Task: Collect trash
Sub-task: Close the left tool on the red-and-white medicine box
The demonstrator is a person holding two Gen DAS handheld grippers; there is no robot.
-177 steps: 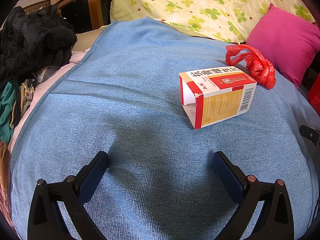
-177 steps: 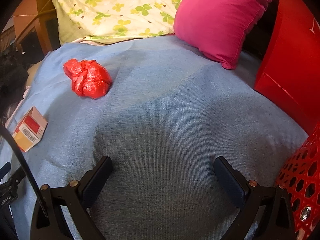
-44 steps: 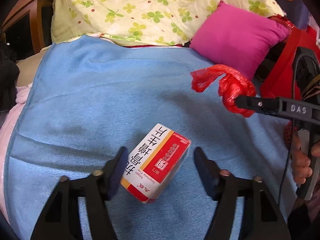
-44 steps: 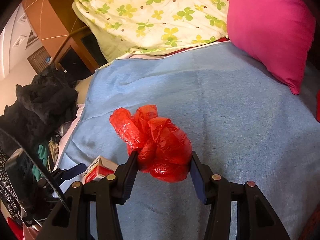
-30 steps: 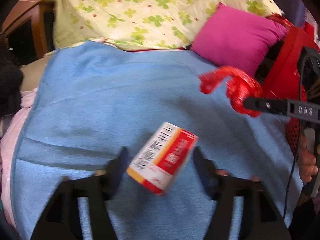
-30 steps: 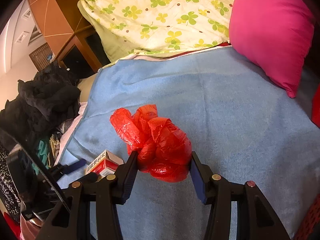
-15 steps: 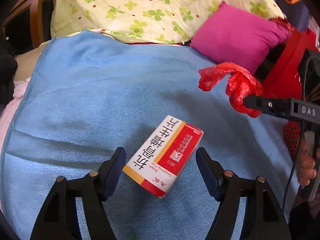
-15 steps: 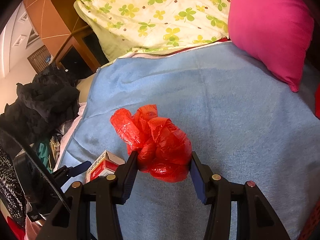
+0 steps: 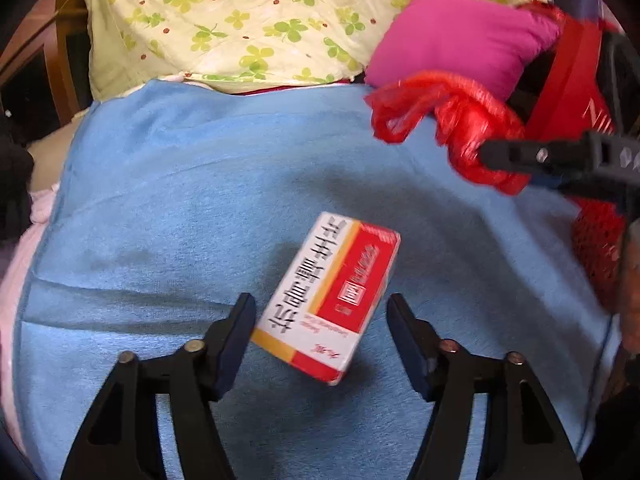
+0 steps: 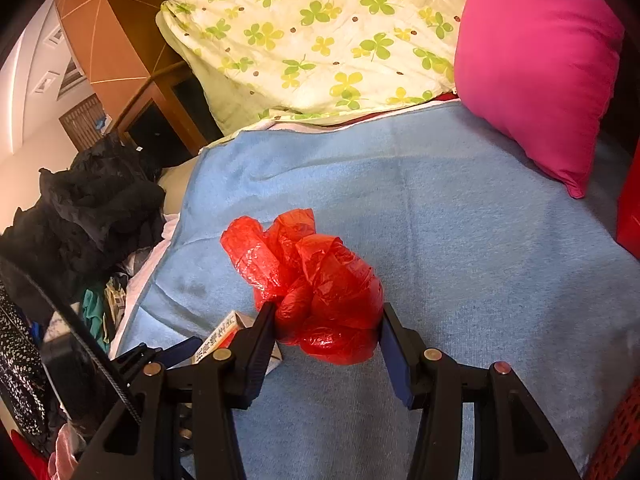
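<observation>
A red, white and yellow cardboard box [image 9: 332, 300] hangs tilted just above the blue blanket [image 9: 180, 200], casting a shadow. My left gripper [image 9: 320, 312] is shut on it, and its left pad presses the box's near corner. A crumpled red plastic bag [image 10: 320, 292] is clamped between both pads of my right gripper [image 10: 328, 316], clear of the blanket. The left wrist view shows that bag [image 9: 460, 128] at the upper right, with the right gripper's finger [image 9: 520, 156] across it. In the right wrist view the box [image 10: 236, 332] peeks out behind my left finger.
A red mesh basket [image 9: 596, 248] stands at the blanket's right edge, next to a hand. A pink pillow [image 10: 536, 60] and a clover-print quilt [image 10: 320, 20] lie at the back. Dark clothes [image 10: 80, 220] pile up on the left. A red box-like thing [image 10: 630, 216] stands far right.
Several seconds ago both grippers stood open and empty, with box and bag on the blanket. Over the last second the left gripper carried the box closer to the bag; the right stayed still.
</observation>
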